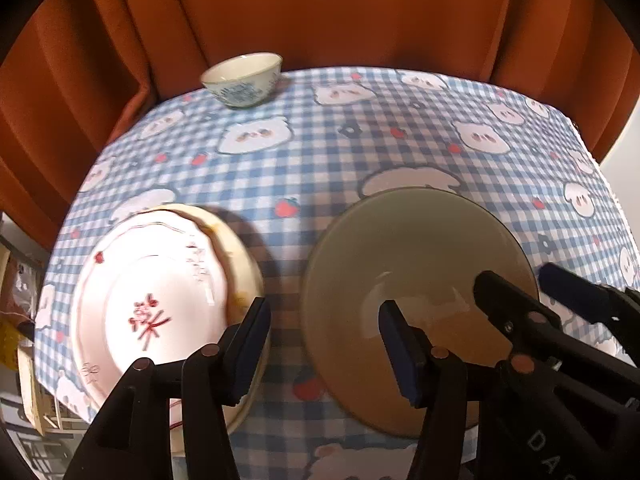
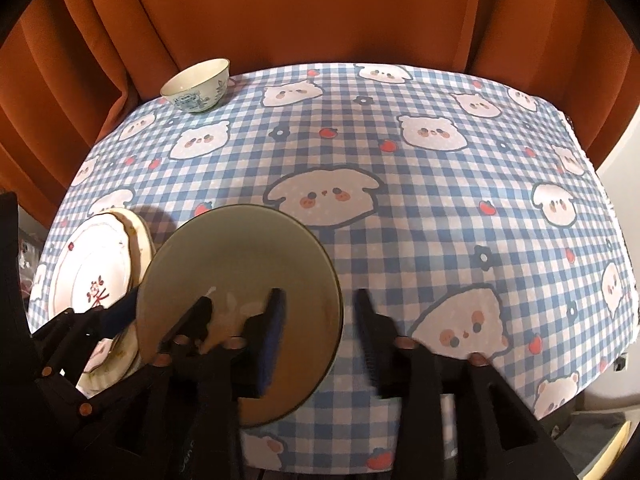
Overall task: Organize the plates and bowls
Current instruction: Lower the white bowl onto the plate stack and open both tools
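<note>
Checked blue-and-white tablecloth [image 1: 360, 140], printed with cartoon animal faces and small red fruit, covers the table in both wrist views, and a rust-orange pleated curtain [image 1: 320, 8] hangs behind it.

At the far left we see a white scalloped plate with red brush marks [image 1: 152, 288]. It lies on a cream plate [image 1: 242, 248] whose rim shows along its right side. At the back left edge of the table, well apart from the plates, a small white ceramic bowl with blue patterning [image 1: 244, 80] stands upright.

Next comes the left gripper [image 1: 326, 348]. Its black fingers with blue pads are spread apart: one is over the near right edge of the stacked plates, the other is over the neighbouring plate.

That neighbour is a round olive-green plate [image 1: 420, 248], near the front of the table, just right of the stack. We cannot tell whether it rests flat on the cloth.

Further right, the right gripper [image 2: 320, 320] is also spread wide. The olive plate's right rim passes between its fingers, which do not clamp it.
</note>
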The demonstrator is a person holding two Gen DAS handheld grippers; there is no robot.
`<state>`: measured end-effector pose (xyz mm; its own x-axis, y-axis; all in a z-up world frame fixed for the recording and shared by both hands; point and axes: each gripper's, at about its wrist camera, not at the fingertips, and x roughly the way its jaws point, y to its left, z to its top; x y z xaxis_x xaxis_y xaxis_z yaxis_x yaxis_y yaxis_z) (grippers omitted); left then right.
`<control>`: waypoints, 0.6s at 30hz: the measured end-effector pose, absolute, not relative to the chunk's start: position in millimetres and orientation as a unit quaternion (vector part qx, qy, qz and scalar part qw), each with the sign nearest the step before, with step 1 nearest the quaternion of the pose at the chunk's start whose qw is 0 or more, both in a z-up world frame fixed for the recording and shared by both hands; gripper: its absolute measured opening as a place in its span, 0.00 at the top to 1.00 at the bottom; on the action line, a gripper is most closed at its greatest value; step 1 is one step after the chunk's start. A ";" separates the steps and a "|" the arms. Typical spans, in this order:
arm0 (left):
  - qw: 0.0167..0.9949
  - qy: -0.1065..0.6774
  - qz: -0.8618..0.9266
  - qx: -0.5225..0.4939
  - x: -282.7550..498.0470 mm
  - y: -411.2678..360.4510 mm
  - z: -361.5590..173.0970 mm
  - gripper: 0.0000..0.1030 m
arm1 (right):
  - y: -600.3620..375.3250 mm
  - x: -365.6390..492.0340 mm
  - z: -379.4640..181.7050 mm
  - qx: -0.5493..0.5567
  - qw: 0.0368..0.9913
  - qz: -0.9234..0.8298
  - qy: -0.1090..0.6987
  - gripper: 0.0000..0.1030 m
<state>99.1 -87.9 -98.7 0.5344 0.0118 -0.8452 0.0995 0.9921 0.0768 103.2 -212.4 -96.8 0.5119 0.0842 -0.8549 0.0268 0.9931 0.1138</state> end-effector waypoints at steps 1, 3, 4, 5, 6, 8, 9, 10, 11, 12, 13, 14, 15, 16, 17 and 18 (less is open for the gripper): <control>0.876 0.479 -0.026 0.059 96.8 -86.0 -95.3 0.38 | -212.7 100.4 -95.2 0.056 0.870 0.011 0.489 0.43; 0.879 0.471 -0.029 0.062 93.1 -82.9 -89.4 0.28 | -212.3 93.8 -89.0 0.057 0.876 0.003 0.479 0.30; 0.881 0.467 -0.030 0.065 91.5 -82.1 -86.7 0.27 | -211.7 91.5 -86.5 0.061 0.877 0.005 0.476 0.28; 0.885 0.460 -0.031 0.070 89.0 -80.2 -82.8 0.26 | -209.2 88.3 -82.7 0.063 0.880 0.007 0.471 0.28; 0.886 0.457 -0.032 0.071 88.3 -78.8 -81.0 0.25 | -206.8 86.2 -79.9 0.062 0.882 0.008 0.468 0.28; 0.888 0.453 -0.037 0.065 86.5 -70.7 -76.8 0.24 | -200.3 81.3 -74.5 0.066 0.885 0.004 0.461 0.27; 0.888 0.453 -0.039 0.062 86.9 -66.8 -75.5 0.24 | -196.8 78.7 -72.6 0.070 0.886 0.002 0.458 0.27; 0.888 0.453 -0.040 0.061 86.7 -62.3 -74.2 0.24 | -193.7 77.1 -71.2 0.075 0.886 0.000 0.457 0.27; 0.890 0.450 -0.038 0.058 86.2 -57.5 -72.4 0.24 | -190.6 76.1 -70.1 0.079 0.886 -0.002 0.457 0.26; 0.892 0.446 -0.038 0.056 86.0 -53.0 -70.5 0.24 | -185.2 75.5 -68.1 0.075 0.887 -0.003 0.455 0.25; 0.895 0.442 -0.039 0.054 86.1 -47.4 -67.7 0.24 | -180.7 75.3 -66.4 0.072 0.889 -0.001 0.452 0.25; 0.896 0.438 -0.040 0.052 87.4 -41.4 -64.5 0.24 | -174.0 75.2 -63.3 0.068 0.892 0.001 0.447 0.25; 0.897 0.436 -0.042 0.051 88.2 -36.4 -62.0 0.24 | -168.3 75.5 -60.2 0.066 0.894 0.000 0.443 0.25; 0.898 0.435 -0.044 0.051 89.3 -32.0 -59.8 0.24 | -163.1 76.3 -57.6 0.065 0.895 -0.001 0.441 0.25; 0.898 0.434 -0.049 0.051 91.6 -25.7 -56.4 0.24 | -157.7 76.9 -55.0 0.064 0.896 -0.003 0.439 0.25; 0.898 0.433 -0.053 0.051 92.4 -22.0 -54.3 0.24 | -152.9 77.9 -52.7 0.064 0.896 -0.003 0.439 0.25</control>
